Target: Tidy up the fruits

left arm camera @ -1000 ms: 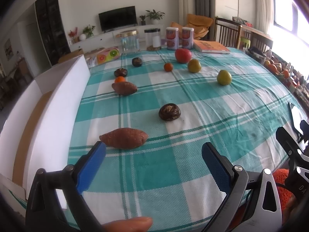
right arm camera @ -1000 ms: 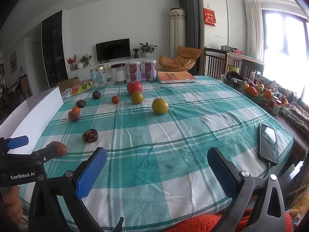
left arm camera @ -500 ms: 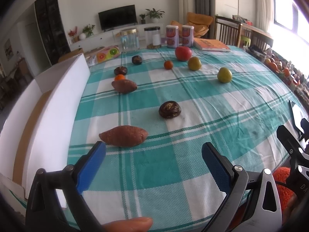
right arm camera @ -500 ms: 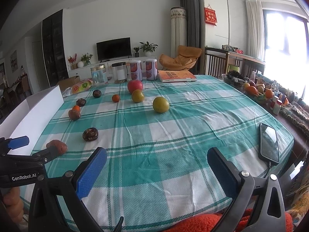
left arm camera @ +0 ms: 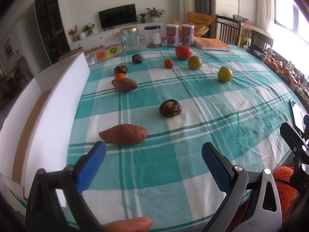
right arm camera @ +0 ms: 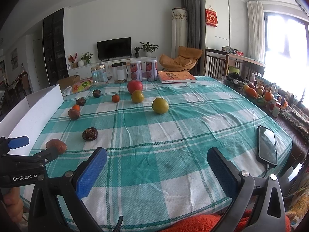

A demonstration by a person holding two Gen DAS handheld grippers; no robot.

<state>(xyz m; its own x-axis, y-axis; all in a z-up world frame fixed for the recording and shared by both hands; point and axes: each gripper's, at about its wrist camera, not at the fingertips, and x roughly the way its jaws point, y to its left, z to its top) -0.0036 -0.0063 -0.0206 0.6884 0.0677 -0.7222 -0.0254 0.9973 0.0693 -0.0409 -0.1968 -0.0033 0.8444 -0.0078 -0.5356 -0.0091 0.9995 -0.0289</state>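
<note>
Fruits lie spread on a teal checked tablecloth [left arm camera: 173, 170]. A sweet potato [left arm camera: 123, 134] lies just beyond my open, empty left gripper [left arm camera: 153, 157]. A dark mangosteen [left arm camera: 170, 108] sits behind it, then a second sweet potato [left arm camera: 124, 84], a small orange [left arm camera: 120, 76], two more mangosteens, a tangerine [left arm camera: 168, 63], a red apple [left arm camera: 183, 52] and two yellow-green fruits [left arm camera: 224, 74]. My right gripper [right arm camera: 156, 166] is open and empty over the table's front edge. The nearest yellow-green fruit [right arm camera: 160, 105] is far ahead of it.
A white open cardboard box [left arm camera: 48, 104] stands along the table's left edge. Jars, two cans [left arm camera: 172, 38] and an orange book [left arm camera: 211, 44] line the far edge. A phone [right arm camera: 267, 145] lies at the right edge. A fruit basket [right arm camera: 255, 94] stands on a side surface.
The left gripper has drifted slightly forward toward the near sweet potato. Both grippers stay open and no fruit has moved.
</note>
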